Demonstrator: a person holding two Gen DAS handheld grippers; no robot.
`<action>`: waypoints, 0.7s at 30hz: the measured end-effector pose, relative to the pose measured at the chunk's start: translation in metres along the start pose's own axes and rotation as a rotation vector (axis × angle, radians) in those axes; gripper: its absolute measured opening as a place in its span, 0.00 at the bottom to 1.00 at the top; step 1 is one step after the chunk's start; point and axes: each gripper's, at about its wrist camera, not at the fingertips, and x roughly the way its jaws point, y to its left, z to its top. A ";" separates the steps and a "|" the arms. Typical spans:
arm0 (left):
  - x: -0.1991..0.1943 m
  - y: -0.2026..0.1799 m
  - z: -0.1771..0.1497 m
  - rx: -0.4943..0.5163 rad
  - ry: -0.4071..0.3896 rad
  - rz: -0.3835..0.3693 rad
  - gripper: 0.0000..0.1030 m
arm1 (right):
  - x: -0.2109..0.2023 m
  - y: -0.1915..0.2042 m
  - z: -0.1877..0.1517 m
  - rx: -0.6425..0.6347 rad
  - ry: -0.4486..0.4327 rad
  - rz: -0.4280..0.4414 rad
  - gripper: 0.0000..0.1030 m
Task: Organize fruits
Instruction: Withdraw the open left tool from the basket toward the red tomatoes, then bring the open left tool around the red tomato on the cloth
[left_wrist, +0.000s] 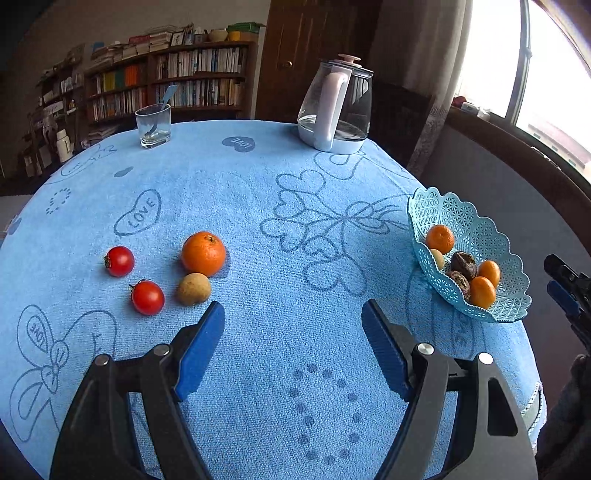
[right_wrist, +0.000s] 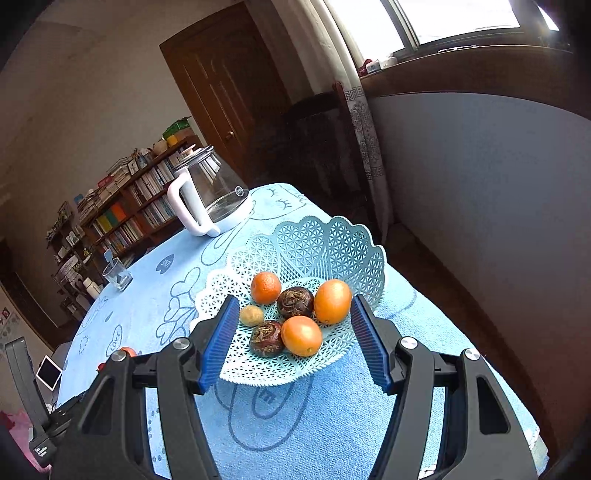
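On the blue towel-covered table, an orange (left_wrist: 203, 253), a small tan fruit (left_wrist: 193, 289) and two red tomatoes (left_wrist: 119, 261) (left_wrist: 147, 297) lie at the left. My left gripper (left_wrist: 293, 314) is open and empty, just right of and nearer than the tan fruit. A light blue lattice basket (left_wrist: 476, 236) at the right edge holds oranges, two dark fruits and a tan one. My right gripper (right_wrist: 291, 306) is open and empty, hovering over the basket's (right_wrist: 325, 240) near side, above the fruit (right_wrist: 301, 335).
A glass kettle with a white handle (left_wrist: 334, 107) and a drinking glass (left_wrist: 153, 125) stand at the table's far side. The basket sits close to the table's right edge. A bookshelf, door and window lie beyond.
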 end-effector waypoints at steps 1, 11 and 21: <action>0.000 0.004 0.000 -0.005 0.000 0.005 0.74 | 0.001 0.006 -0.003 -0.014 0.006 0.008 0.62; -0.006 0.050 -0.005 -0.078 -0.003 0.073 0.74 | 0.005 0.047 -0.030 -0.144 0.053 0.063 0.62; -0.009 0.096 -0.005 -0.162 -0.013 0.142 0.74 | 0.017 0.073 -0.056 -0.223 0.133 0.111 0.62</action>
